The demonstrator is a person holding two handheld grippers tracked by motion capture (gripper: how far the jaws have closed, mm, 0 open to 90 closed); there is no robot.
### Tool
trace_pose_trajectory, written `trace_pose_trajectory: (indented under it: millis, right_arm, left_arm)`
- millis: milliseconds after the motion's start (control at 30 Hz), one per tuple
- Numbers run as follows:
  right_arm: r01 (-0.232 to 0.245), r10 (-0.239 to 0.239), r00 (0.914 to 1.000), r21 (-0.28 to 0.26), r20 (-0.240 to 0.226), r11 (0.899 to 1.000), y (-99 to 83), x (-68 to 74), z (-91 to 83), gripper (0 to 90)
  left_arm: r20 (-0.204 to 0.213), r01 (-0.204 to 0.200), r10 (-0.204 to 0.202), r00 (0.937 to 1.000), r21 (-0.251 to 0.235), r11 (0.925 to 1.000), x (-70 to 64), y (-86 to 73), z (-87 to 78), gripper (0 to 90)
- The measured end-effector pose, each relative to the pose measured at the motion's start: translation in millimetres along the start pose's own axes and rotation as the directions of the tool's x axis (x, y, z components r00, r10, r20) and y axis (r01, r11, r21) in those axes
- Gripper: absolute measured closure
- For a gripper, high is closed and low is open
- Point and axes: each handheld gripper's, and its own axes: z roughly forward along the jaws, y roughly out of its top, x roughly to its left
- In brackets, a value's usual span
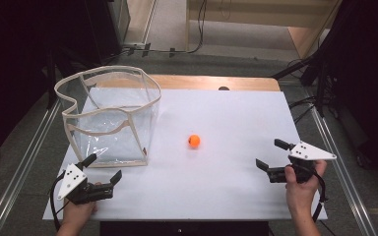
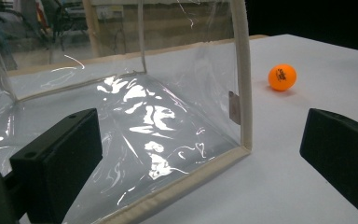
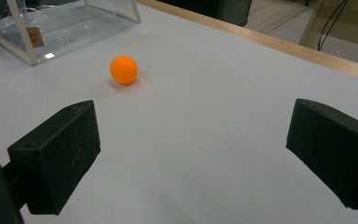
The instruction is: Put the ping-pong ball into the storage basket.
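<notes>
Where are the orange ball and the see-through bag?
orange ball (image 1: 194, 141): high view, middle of the ball.
see-through bag (image 1: 139, 135): high view, its cream front corner seam.

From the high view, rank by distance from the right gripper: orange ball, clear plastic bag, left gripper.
1. Small orange ball, mid-table, left of the right gripper.
2. Clear plastic bag with cream trim, far-left.
3. Left gripper, near-left corner.

Lab, white test table, floor cables (dark surroundings)
</notes>
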Motion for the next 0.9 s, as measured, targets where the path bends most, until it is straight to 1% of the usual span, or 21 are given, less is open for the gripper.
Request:
trace_pose_trajectory:
  millis: [267,500,600,633,733,900]
  right_arm:
    - [0.021,-0.021,0.9997,0.019,-0.011,1.0,15.1,-0.2,8.7,1.1]
    - [0.041,-0.04,0.9987,0.033,-0.03,0.999,26.5,0.9,19.2,1.1]
    - [0.048,-0.047,0.9985,0.039,-0.028,0.998,30.3,1.0,23.7,1.1]
    - [0.049,-0.048,0.9984,0.043,-0.031,0.998,31.8,0.7,25.1,1.1]
    - [0.05,-0.046,0.9971,0.055,-0.061,0.997,36.4,0.0,29.5,1.1]
    - [0.058,-0.054,0.9966,0.065,-0.063,0.996,43.0,1.0,36.9,1.1]
  left_arm:
    - [0.0,-0.004,0.004,1.0,0.002,1.0,-0.1,0.0,-0.2,0.0]
    - [0.0,-0.004,0.004,1.0,0.002,1.0,-0.5,0.0,0.0,0.0]
    - [0.0,-0.005,0.005,1.0,0.002,1.0,-0.6,0.0,0.0,0.0]
    - [0.001,-0.005,0.005,1.0,0.001,1.0,-0.6,-0.1,0.0,0.0]
    - [0.0,-0.006,0.006,1.0,0.003,1.0,-0.8,-0.1,0.0,0.0]
    - [0.0,-0.006,0.006,1.0,0.002,1.0,-0.7,0.0,-0.1,0.0]
